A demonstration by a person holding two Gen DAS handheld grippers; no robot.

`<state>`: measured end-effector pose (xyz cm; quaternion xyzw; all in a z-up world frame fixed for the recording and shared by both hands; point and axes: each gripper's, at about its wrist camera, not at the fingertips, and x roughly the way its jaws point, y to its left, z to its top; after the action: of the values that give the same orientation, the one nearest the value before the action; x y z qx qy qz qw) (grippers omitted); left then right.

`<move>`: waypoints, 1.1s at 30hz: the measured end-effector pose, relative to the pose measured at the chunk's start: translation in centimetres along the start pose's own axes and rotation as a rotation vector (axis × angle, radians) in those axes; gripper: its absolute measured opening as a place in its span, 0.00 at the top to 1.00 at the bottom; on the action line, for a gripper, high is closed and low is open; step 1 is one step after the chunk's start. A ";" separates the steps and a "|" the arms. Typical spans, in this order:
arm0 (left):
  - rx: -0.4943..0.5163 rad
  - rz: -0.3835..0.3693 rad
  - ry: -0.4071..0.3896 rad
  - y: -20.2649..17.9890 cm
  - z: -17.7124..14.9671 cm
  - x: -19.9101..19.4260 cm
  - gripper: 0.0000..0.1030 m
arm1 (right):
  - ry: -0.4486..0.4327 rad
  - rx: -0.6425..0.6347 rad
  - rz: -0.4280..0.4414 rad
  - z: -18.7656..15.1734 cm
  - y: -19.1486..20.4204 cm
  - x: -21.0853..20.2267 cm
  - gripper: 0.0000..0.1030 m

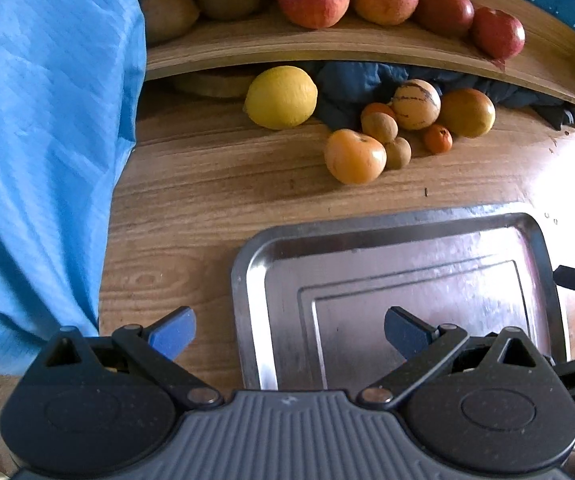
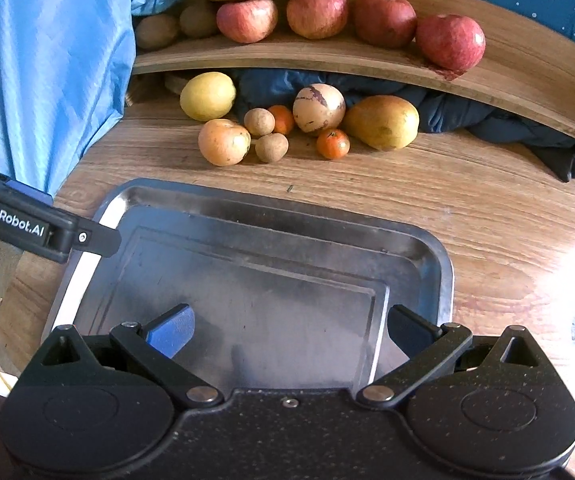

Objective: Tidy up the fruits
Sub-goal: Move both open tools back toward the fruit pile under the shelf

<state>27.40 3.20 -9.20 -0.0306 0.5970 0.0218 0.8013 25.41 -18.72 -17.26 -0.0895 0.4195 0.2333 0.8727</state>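
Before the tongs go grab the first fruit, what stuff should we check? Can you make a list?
1. Left tongs open and holding nothing: ok.
2. Right tongs open and holding nothing: ok.
3. Metal tray bare, with room for fruit: ok.
4. Fruit on the table within plain sight: ok; the orange persimmon lies nearest the tray, touching a small brown fruit.
5. Path from tray to fruit free of clutter: ok, only bare wood between them.
6. Blue sleeve out of the way: cannot tell; it hangs close to the yellow lemon on the left side.
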 end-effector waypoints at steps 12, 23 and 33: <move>0.001 -0.062 0.006 -0.2 3.2 2.0 0.01 | -0.100 0.095 -0.072 1.4 -0.9 0.4 0.01; 0.049 -0.089 -0.014 -0.7 5.6 3.4 0.01 | -0.096 0.114 -0.118 2.1 -0.8 1.5 0.01; 0.090 -0.111 -0.034 -1.1 8.0 5.1 0.01 | -0.128 0.075 -0.135 3.9 -0.2 2.9 0.01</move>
<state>36.61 2.69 -11.80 -0.0272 0.5811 -0.0488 0.8119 29.81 -16.55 -17.03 -0.0699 0.3644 0.1635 0.9141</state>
